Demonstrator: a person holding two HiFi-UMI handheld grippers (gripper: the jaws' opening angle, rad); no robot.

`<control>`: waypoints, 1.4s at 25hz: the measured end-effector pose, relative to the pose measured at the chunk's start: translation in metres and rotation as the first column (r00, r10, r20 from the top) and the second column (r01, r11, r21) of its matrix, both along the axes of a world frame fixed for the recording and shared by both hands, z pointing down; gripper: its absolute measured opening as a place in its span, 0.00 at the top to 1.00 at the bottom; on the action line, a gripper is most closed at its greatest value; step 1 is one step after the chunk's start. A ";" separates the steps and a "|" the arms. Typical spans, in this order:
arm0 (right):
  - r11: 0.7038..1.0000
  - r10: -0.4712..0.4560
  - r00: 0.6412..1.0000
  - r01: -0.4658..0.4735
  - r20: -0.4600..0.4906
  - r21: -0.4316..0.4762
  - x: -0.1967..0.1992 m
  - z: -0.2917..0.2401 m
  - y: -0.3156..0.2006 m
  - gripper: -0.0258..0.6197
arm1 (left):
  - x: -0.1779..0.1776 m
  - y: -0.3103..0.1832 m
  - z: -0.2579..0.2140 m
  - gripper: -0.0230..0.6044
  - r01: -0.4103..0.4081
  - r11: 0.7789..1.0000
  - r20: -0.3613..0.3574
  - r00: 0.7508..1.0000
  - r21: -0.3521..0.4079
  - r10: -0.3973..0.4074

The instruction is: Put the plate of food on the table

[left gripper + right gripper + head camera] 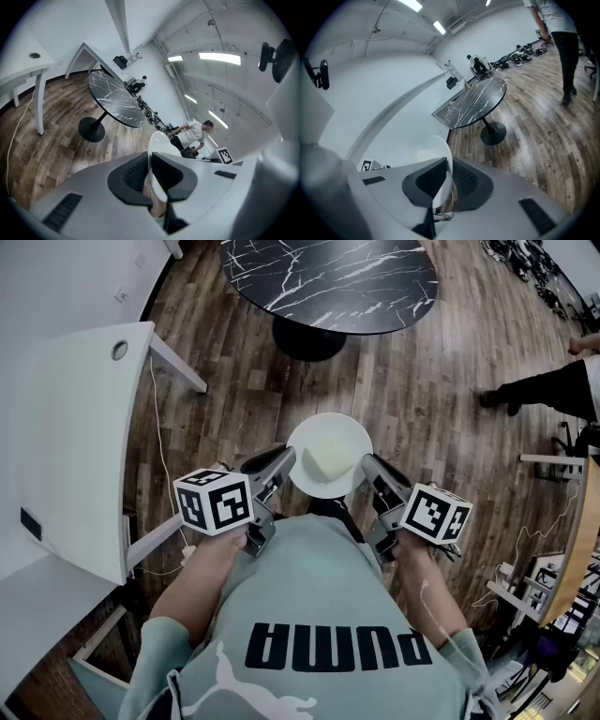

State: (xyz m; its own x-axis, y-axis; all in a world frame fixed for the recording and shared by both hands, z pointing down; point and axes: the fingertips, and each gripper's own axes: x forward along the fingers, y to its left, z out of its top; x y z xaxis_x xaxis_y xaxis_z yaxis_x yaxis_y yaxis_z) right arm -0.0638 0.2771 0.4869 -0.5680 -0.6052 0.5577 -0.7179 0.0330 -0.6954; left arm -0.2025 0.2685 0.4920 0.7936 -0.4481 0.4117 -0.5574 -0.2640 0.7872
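Plate: a white plate (334,427) of pale food (323,461) is held level above the wood floor (422,381), close before the person.
Left tool (284,459): pinched on the plate's left rim.
Right tool (367,466): clamped on the opposite rim, the load apparently balanced.
Worktop (328,277): dark, marbled, well ahead; the plate is not yet set down.

The white plate (328,439) has its left and right rim covered by the fingers (270,470) of the left gripper (289,457) and right gripper (367,465). The pale food (324,463) on it is too indistinct to name. The top edge cuts off the round black counter (328,282). The right edge cuts off a bystander (548,390), leaving mainly a dark trouser leg. In the left gripper view the plate is nearly edge-on, hiding its food.
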 end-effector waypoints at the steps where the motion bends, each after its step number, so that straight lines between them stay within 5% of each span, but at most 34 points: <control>1: 1.000 0.000 1.000 0.000 0.000 0.002 0.004 -0.001 -0.004 0.90 | 0.004 -0.004 -0.001 0.91 0.000 1.000 0.001 1.000 0.002 0.000; 35: 0.995 -0.008 0.995 -0.002 0.096 0.101 0.190 -0.015 -0.139 0.90 | 0.186 -0.125 -0.029 0.91 0.048 0.998 0.083 0.995 0.047 -0.052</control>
